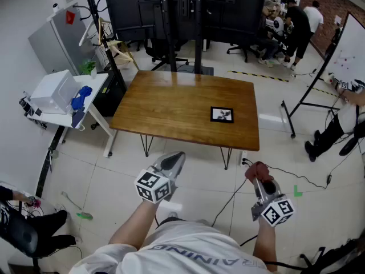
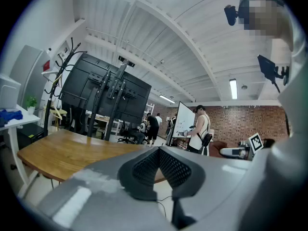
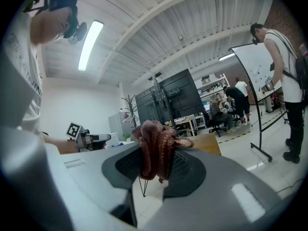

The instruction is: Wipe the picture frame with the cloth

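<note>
A small black picture frame [image 1: 222,115] lies flat on the right part of the wooden table [image 1: 171,104]. Both grippers hang in front of the table, well short of its near edge. My right gripper [image 1: 259,176] is shut on a bunched reddish-brown cloth [image 1: 258,170], which sticks out between its jaws in the right gripper view as cloth [image 3: 156,148]. My left gripper [image 1: 173,163] points toward the table with its jaws together and nothing between them; its gripper view shows the closed jaws [image 2: 159,170] and the table's edge [image 2: 53,150] beyond.
A white side table [image 1: 68,99] with a white box and a blue object stands left of the wooden table. A black screen stand [image 1: 171,16] rises behind it. A whiteboard [image 1: 348,44] and people are at the right. Cables lie on the tiled floor [image 1: 296,181].
</note>
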The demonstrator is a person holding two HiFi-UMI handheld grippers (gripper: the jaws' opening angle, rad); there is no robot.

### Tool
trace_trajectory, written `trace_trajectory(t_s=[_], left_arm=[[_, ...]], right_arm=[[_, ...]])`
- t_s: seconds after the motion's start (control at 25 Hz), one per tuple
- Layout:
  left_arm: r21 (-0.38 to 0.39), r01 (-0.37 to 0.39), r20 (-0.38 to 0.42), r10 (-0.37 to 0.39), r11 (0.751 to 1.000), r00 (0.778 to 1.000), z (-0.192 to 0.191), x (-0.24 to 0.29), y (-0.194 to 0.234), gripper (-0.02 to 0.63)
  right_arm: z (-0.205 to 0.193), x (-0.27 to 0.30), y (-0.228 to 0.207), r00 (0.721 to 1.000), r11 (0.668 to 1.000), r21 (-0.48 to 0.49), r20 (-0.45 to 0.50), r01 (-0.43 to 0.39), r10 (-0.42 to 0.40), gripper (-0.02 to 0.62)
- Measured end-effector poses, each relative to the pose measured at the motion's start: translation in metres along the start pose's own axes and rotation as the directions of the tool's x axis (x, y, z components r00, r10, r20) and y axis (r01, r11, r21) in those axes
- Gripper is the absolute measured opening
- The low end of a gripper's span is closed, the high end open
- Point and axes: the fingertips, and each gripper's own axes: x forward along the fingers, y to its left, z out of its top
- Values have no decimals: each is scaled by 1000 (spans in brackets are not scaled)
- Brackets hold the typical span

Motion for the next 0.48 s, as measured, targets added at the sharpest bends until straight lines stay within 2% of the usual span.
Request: trace_trajectory(t_s=[0.2, 0.48], left_arm=[[2, -17, 6, 17, 1000, 1000, -2, 25, -27, 6], [15, -23, -6, 23, 1000, 1000, -2, 49, -30, 6]], right_arm=[[13, -14, -39, 1000, 1000, -11, -5, -13, 13, 115], [2, -8, -55, 999, 999, 28, -5, -33, 33, 115]])
